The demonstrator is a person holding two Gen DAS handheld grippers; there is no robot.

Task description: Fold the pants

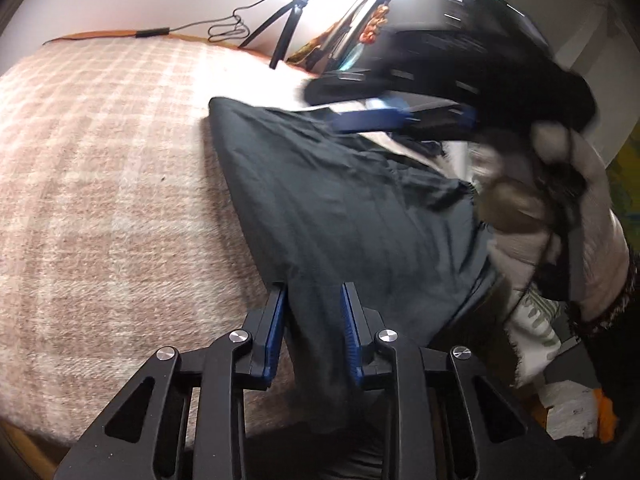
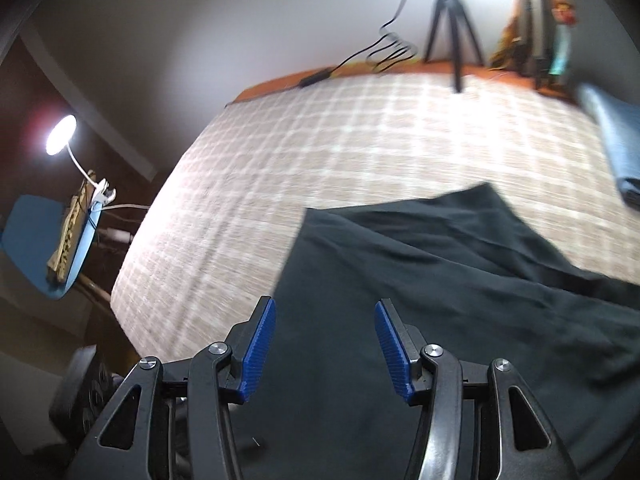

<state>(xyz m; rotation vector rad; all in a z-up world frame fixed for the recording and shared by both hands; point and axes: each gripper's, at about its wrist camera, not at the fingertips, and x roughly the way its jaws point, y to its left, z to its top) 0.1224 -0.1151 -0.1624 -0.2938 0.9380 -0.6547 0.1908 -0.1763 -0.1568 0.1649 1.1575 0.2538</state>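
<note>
Blanket (image 1: 100, 184), plaid and pale, fills the left of the left wrist view, and the dark pants (image 1: 340, 208) lie on it to the right, one long edge running from the near rim up toward the tripod (image 1: 288, 20). The left gripper (image 1: 313, 300) sits at the near end of that cloth with its jaws part open; a ridge of fabric rises between the blue pads (image 1: 276, 320), but I cannot tell whether they pinch it or merely straddle it. Further right, the right gripper (image 1: 404, 118) hangs blurred above the far part of the cloth, held by a hand (image 1: 560, 184).

In the right wrist view a lamp (image 2: 60, 134) glows at far left, then comes the blanket (image 2: 320, 140), then the pants (image 2: 420, 280) spreading rightward from beneath the right gripper (image 2: 325, 334), which is spread wide and holds nothing. A folded blue cloth (image 2: 616, 140) lies at the far right edge.

The long axis of the pants runs away from the left gripper, so that gripper looks nearer the end to be lifted, while the right one likely has to drop onto the far portion first.
</note>
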